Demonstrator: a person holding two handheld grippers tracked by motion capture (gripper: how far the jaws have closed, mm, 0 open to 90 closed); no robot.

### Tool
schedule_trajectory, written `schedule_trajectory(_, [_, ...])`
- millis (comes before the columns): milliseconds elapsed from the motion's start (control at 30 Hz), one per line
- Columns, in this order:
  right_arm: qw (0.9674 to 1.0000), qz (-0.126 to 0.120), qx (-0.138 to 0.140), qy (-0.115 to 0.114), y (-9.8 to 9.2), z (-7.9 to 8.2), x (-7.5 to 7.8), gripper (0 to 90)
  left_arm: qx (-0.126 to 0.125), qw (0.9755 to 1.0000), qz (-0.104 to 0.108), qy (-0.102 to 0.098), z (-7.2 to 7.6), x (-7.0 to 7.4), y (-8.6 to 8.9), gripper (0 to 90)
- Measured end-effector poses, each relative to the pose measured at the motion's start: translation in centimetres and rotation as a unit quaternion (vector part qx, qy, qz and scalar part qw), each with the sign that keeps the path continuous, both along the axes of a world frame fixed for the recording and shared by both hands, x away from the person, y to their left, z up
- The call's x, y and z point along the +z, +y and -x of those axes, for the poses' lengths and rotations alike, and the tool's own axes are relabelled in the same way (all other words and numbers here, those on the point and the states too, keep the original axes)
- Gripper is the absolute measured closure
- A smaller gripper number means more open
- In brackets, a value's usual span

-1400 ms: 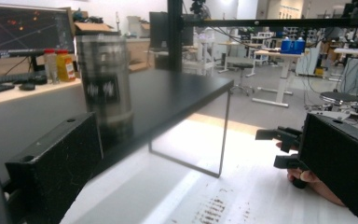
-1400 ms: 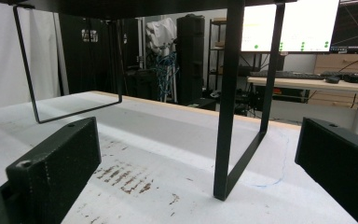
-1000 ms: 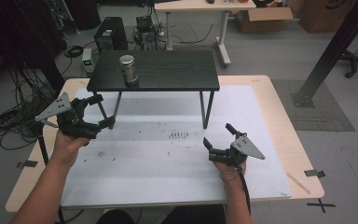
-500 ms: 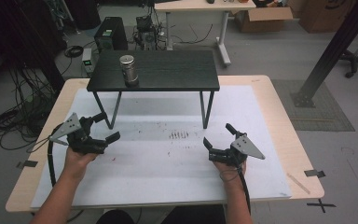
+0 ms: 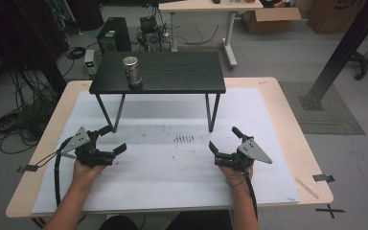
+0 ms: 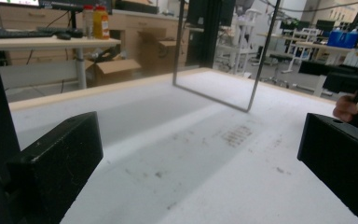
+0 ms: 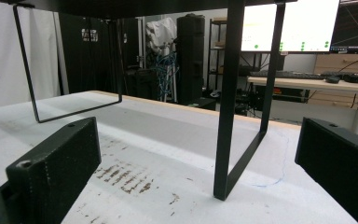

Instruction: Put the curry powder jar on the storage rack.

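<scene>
Step in hand: both grippers rest low on the white foam mat (image 5: 172,172), empty; judged from this, the work is at its start, with the reach for the can not yet made.
Task's thing: the small brushed-metal cylindrical can (image 5: 132,72) stands upright on the black wooden raised shelf with thin black metal legs (image 5: 172,72), at about 11 o'clock from the mat's middle, near the shelf's front left edge.
Left gripper (image 5: 109,140): at about 8 o'clock on the mat, jaws spread wide with nothing between them; in the left gripper view bare mat lies between the two black pads.
Right gripper (image 5: 224,139): at about 4 o'clock, jaws also wide apart and empty; in the right gripper view it looks under the shelf at a black leg frame (image 7: 235,140).
Nearest to the can: the left gripper, though well apart from it and lower than the shelf top.
Next move calls for: probably lifting the left gripper above the shelf edge, going toward 12 o'clock, and straddling the can's sides with the jaws level.
Containers: the can is the one container; its top looks closed, and its contents cannot be told.
Risk: the can is narrow and may tip if nudged.
</scene>
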State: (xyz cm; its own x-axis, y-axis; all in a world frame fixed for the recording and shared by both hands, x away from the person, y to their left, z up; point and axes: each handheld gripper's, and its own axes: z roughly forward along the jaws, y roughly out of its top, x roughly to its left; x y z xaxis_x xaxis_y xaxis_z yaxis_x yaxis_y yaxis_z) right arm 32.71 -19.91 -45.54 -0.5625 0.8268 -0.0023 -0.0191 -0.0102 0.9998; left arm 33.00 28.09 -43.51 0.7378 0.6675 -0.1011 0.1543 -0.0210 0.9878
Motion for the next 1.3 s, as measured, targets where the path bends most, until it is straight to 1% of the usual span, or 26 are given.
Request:
schedule_trajectory(167, [1.0,0.001,0.0,0.0,0.0,0.0,0.0,0.0,0.013,0.9999,-0.002,0.0,0.3,-1.1,-0.1,0.3])
schedule_trajectory(200, [1.0,0.001,0.0,0.0,0.0,0.0,0.0,0.0,0.013,0.9999,-0.002,0.0,0.3,-1.1,-0.1,0.4])
schedule_trajectory(233, [1.0,0.001,0.0,0.0,0.0,0.0,0.0,0.0,0.02,0.9998,-0.004,-0.004,0.5,-1.5,-0.1,0.4])
schedule_trajectory(267, [1.0,0.001,0.001,0.0,0.0,0.0,0.0,0.0,0.023,0.9997,-0.002,-0.01,0.6,-1.5,-0.1,0.5])
schedule_trajectory(400, [1.0,0.002,0.0,0.0,0.0,0.0,0.0,0.0,0.026,0.9995,0.001,-0.02,0.8,-1.6,0.0,0.6])
schedule_trajectory(467, [1.0,0.003,0.0,0.0,0.0,0.0,0.0,0.0,0.043,0.9985,0.0,-0.033,1.2,-1.7,-0.2,0.4])
schedule_trajectory(533, [1.0,0.003,0.0,0.0,0.1,0.0,0.0,0.0,0.059,0.9967,-0.003,-0.056,1.6,-1.8,-0.3,0.2])
schedule_trajectory(600, [1.0,0.003,0.0,0.0,0.0,0.0,0.0,0.0,0.066,0.995,-0.005,-0.075,2.0,-1.9,-0.4,0.2])
schedule_trajectory(667, [1.0,0.004,0.0,0.0,0.1,0.0,0.0,0.0,0.068,0.995,-0.002,-0.073,2.0,-1.9,-0.3,0.2])
schedule_trajectory(733, [1.0,0.003,0.0,0.003,0.0,-0.1,0.0,0.0,0.069,0.9948,-0.001,-0.075,2.1,-1.9,-0.3,0.2])
schedule_trajectory(1033, [1.0,0.003,0.0,0.001,0.0,0.0,0.0,0.0,0.071,0.9944,-0.004,-0.077,2.1,-1.9,-0.4,0.2])
schedule_trajectory(1100, [1.0,0.006,0.0,0.001,0.1,0.0,0.0,0.0,0.072,0.9946,-0.002,-0.075,2.1,-1.9,-0.4,0.2])
schedule_trajectory(1200, [1.0,0.003,0.0,0.002,0.0,0.0,0.0,0.0,0.073,0.9943,-0.006,-0.078,2.1,-1.9,-0.4,0.2])
schedule_trajectory(1300, [1.0,0.004,0.0,0.003,0.1,-0.1,0.0,0.0,0.074,0.9943,-0.004,-0.077,2.1,-1.9,-0.4,0.2])
